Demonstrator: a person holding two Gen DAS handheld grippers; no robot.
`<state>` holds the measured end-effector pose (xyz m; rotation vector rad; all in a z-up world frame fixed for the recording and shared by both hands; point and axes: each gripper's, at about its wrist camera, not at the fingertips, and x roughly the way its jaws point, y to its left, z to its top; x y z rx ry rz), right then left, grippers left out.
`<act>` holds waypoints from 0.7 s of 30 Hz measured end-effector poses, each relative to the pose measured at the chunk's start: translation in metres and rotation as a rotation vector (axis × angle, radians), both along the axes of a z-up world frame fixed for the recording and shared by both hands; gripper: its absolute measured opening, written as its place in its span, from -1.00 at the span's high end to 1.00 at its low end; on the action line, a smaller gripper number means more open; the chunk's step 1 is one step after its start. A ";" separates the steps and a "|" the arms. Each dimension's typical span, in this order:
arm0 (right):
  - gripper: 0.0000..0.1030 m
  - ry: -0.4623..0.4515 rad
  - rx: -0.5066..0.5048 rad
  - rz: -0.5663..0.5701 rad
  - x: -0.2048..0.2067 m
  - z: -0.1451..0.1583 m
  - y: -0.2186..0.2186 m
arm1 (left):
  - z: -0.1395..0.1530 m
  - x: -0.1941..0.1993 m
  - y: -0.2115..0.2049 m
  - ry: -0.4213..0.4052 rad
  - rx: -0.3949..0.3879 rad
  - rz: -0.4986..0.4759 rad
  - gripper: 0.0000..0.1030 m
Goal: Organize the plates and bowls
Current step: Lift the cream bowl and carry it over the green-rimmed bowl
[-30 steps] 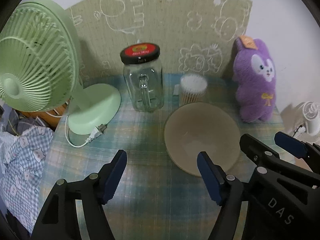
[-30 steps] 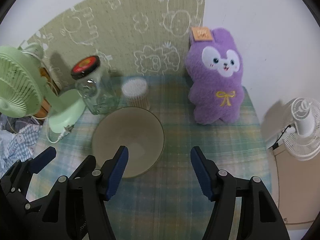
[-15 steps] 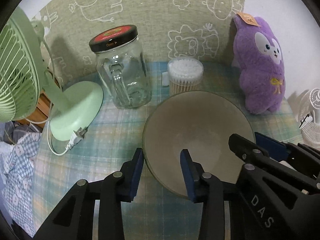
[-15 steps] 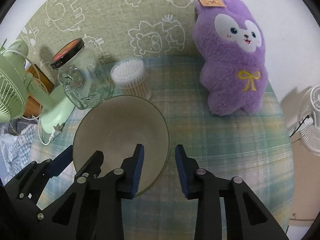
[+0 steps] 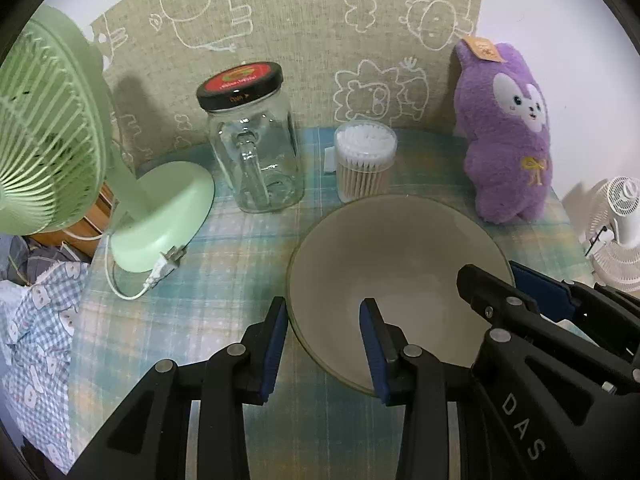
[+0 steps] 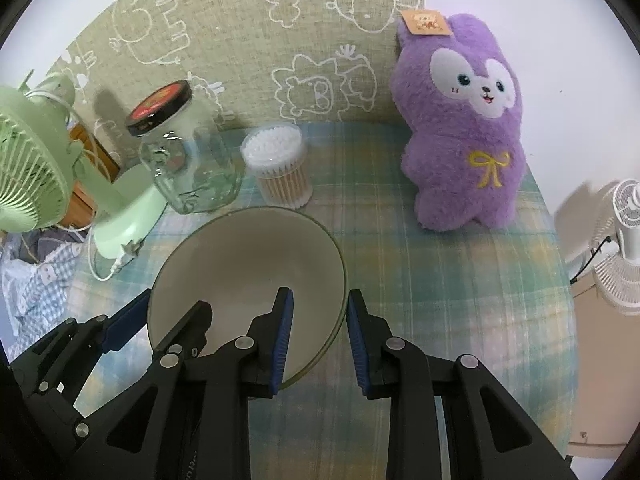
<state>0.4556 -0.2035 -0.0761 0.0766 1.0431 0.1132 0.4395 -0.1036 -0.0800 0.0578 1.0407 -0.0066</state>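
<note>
On the checked tablecloth (image 6: 440,280), in front of the jar (image 5: 256,148) and the swab box (image 5: 364,164), sits the bowl (image 5: 400,264). My left gripper (image 5: 324,336) and right gripper (image 6: 318,332) each straddle its rim, fingers parted, not yet pinching.

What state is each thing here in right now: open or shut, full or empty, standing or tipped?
left tool: part open, fingers straddling the bowl's rim
right tool: part open, straddling the opposite rim
bowl: upright, empty
glass jar: upright, lid on, looks empty
cotton swab tub: upright, full
purple plush: standing
green fan: upright, unplugged
</note>
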 end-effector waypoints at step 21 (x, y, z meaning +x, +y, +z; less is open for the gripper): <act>0.41 -0.048 -0.016 -0.076 -0.123 0.049 0.016 | 0.050 -0.113 0.016 -0.056 -0.023 -0.074 0.29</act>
